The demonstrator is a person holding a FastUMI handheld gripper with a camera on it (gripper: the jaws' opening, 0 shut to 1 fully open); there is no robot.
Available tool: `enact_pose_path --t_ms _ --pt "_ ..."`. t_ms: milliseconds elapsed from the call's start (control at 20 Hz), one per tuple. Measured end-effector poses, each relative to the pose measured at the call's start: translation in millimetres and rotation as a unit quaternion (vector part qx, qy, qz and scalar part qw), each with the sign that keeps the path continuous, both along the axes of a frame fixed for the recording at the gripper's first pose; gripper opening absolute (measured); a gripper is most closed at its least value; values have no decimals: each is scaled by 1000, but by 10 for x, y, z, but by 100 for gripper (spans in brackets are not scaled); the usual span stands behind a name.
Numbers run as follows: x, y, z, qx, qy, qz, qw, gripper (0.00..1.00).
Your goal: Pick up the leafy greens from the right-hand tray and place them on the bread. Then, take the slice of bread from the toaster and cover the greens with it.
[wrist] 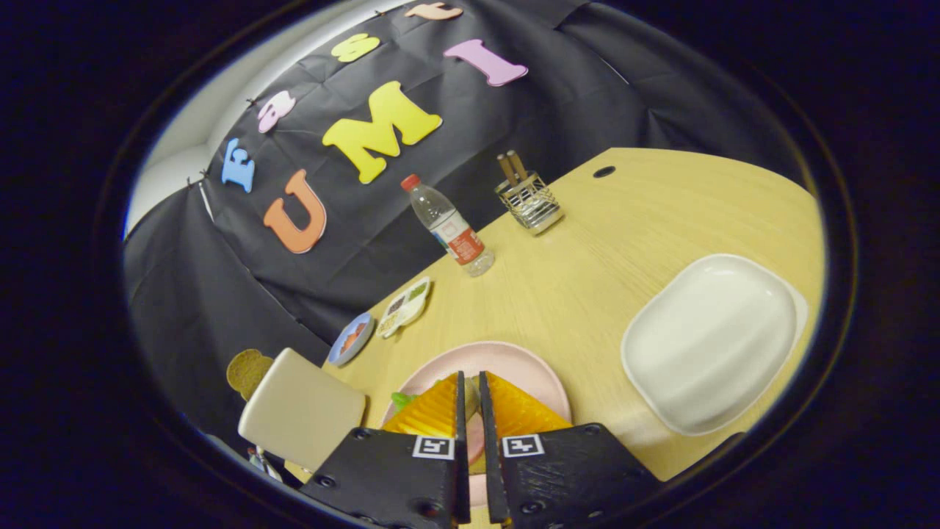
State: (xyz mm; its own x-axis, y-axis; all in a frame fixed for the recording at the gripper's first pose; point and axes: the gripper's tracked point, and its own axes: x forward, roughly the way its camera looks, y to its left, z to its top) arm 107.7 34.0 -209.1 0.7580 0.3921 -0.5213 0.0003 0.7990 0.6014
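Two ribbed fingers of the tongs (470, 400) stand almost together, with a narrow slit between them and something pale in that slit; whether they press on it I cannot tell. Under and just ahead of them lies a round pink plate (514, 364) with a smooth low rim, and a scrap of leafy greens (402, 400) peeks out on it just left of the left finger. Close to the left of the tongs stands a cream toaster (301, 411), boxy with rounded corners, and a round brownish slice of bread (246, 369) sticks up at its far side. To the right of the tongs, a little apart, sits a white tray (709, 342), a glossy rounded rectangle with a shallow hollow. Beyond the plate to the left lie two small dishes (378, 323) of food. Farther ahead stand a clear plastic bottle (449, 226) with a red cap and a wire holder (530, 200) with two brown sticks. The table (587, 279) is pale wood grain; black creased cloth forms the wall.
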Motion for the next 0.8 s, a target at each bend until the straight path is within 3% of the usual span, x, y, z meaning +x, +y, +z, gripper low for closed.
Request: enact_pose_path --t_ms 50,100,150,400,600,800 --pt "-1 -23 -3 -13 -5 2 1000 10" --pt "4 -43 -1 -21 -10 1 1000 22" --pt "2 -53 24 -27 -16 1 1000 24" --pt "-28 -155 118 -79 -42 -10 996 64" --pt "-60 -231 452 -139 -91 -40 985 94" --pt "-148 8 1156 -159 -153 -64 973 95"
